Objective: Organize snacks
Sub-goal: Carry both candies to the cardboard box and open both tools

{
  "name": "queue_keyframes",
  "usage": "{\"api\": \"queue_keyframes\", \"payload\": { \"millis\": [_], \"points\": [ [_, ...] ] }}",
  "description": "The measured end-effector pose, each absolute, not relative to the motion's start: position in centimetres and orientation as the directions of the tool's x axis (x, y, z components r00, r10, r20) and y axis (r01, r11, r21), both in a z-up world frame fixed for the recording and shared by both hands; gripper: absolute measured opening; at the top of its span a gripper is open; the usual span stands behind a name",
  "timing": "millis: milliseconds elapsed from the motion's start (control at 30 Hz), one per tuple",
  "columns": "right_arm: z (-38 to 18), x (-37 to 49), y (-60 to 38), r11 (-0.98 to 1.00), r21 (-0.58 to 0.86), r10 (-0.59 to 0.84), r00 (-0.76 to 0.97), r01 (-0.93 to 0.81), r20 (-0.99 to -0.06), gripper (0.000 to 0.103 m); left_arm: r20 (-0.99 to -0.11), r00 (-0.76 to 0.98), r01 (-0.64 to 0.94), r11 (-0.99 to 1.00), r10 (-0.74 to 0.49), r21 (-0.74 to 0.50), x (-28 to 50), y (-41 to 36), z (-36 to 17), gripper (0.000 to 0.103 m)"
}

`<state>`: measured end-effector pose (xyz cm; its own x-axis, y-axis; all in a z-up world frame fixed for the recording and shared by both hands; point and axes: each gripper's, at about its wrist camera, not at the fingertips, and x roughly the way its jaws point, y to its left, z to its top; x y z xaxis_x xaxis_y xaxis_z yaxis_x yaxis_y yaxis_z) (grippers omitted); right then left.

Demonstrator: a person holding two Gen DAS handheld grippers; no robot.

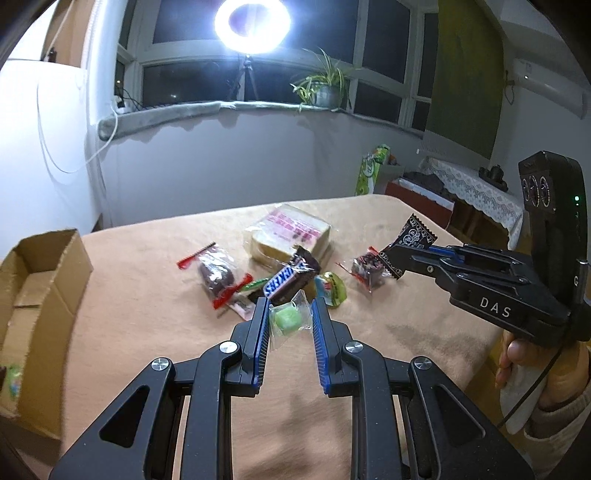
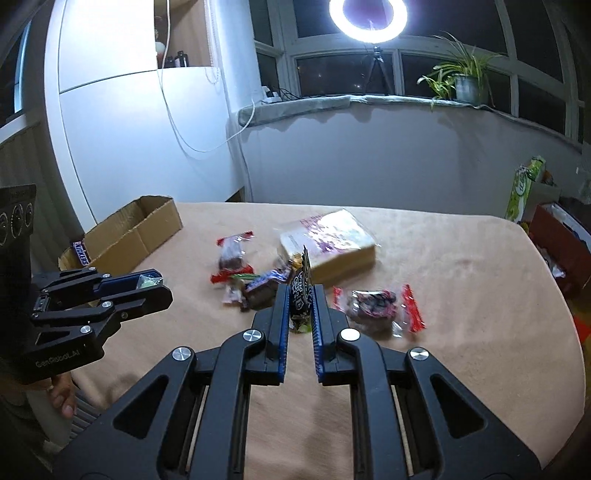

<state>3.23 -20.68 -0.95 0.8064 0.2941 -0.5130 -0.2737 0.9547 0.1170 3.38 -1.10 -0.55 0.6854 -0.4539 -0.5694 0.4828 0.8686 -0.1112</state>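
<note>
Left claw (image 1: 289, 317), nearest in the left wrist view, closed on a green candy in clear wrapper (image 1: 286, 319), held above the peach-covered desk (image 1: 147, 314). Right claw (image 2: 300, 308), closed on the lower end of a black patterned sachet (image 2: 301, 290), which stands upright between the blue pads; seen from the left wrist view, the sachet juts from the claw tip over the right part of the desk. Beyond the claws, mid-desk, a loose cluster: a Snickers bar (image 1: 286, 282), a red-ended clear packet with a dark sweet (image 1: 218, 275), a second such packet (image 1: 365, 271) to the right, and a green jelly cup (image 1: 332, 290). Behind the cluster, a wrapped sandwich (image 1: 291, 232). At the desk's left edge, an open cardboard box (image 2: 136, 230). Farthest, a ring light (image 1: 252, 24) and potted plant (image 1: 325, 88) at the window.
</note>
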Motion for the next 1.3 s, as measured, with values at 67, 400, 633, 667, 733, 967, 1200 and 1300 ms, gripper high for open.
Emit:
{"api": "queue_keyframes", "payload": {
  "millis": [67,400,633,667,733,967,1200,1300],
  "points": [
    [-0.6,3.4,-19.6,0.950,0.115,0.309,0.803,-0.292,-0.510,0.011,-0.559,0.698,0.473,0.874,-0.448,-0.110,3.2,-0.3,-0.1,0.020],
    [1.9,5.0,-10.2,0.886,0.080,0.436,0.758,-0.458,-0.486,0.011,-0.508,0.784,0.344,0.931,-0.356,-0.121,3.2,7.4,1.4,0.020],
    [2.8,6.4,-0.2,0.792,0.065,0.559,0.680,-0.607,-0.474,0.011,-0.501,0.837,0.180,0.975,-0.221,-0.129,2.9,15.4,1.2,0.020],
    [2.7,6.5,1.2,0.780,0.061,0.572,0.670,-0.623,-0.474,0.011,-0.502,0.841,0.160,0.979,-0.203,-0.128,2.9,16.3,1.1,0.020],
    [2.6,6.9,3.4,0.758,0.063,0.595,0.648,-0.649,-0.476,0.011,-0.505,0.846,0.120,0.985,-0.168,-0.127,2.9,18.0,0.9,0.020],
    [2.0,8.9,10.2,0.697,0.076,0.650,0.583,-0.713,-0.487,0.011,-0.519,0.848,0.039,0.990,-0.104,-0.134,3.7,22.4,0.2,0.020],
    [0.9,10.8,13.6,0.670,0.069,0.653,0.542,-0.740,-0.528,0.011,-0.550,0.827,0.048,0.990,-0.114,-0.133,4.9,22.9,-0.9,0.022],
    [0.1,11.1,14.1,0.675,0.047,0.633,0.546,-0.736,-0.549,0.019,-0.568,0.818,0.024,0.992,-0.090,-0.122,4.9,23.2,-1.6,0.037]
  ]
}}
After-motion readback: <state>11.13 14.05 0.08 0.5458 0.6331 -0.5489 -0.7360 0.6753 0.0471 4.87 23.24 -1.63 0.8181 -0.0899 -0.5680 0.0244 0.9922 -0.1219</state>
